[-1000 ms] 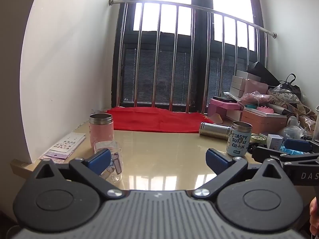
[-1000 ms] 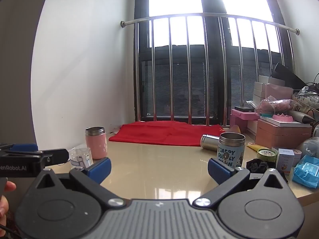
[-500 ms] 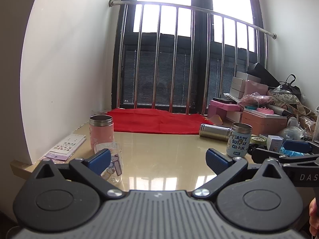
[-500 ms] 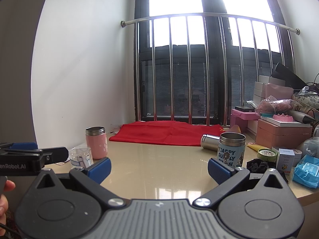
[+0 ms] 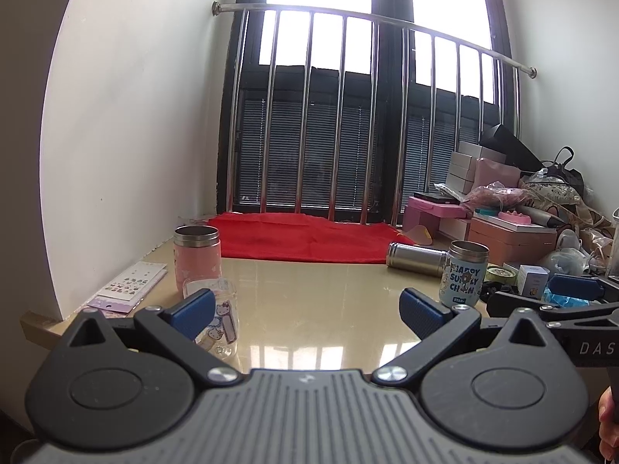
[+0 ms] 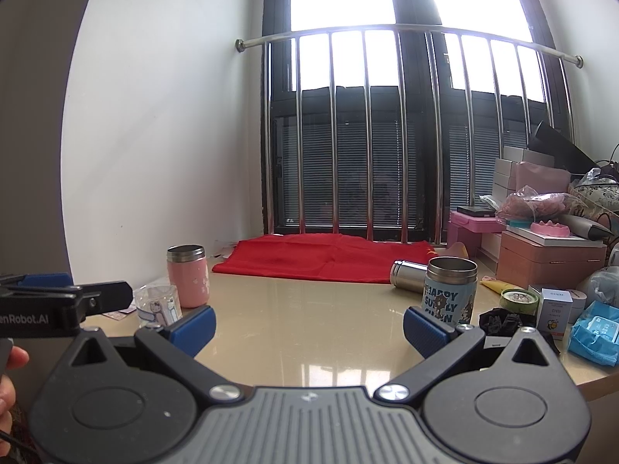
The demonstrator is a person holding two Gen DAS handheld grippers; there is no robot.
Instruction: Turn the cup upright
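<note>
1. Right gripper (image 6: 309, 324) and left gripper (image 5: 307, 315) both hover with fingers wide apart, holding nothing.
2. Steel cup (image 5: 416, 260) lies on its side on the desk (image 5: 309, 301), just behind the blue mug (image 5: 464, 272), long axis left-right.
3. Right gripper seems nearer to it.

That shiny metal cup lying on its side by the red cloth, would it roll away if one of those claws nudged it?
Probably. The steel cup is a smooth cylinder lying on its side on a glossy table, so a sideways nudge would likely set it rolling. Its polished wall looks slippery, so the jaws may need a firm squeeze. It looks rigid, unlikely to dent or flex.
</note>
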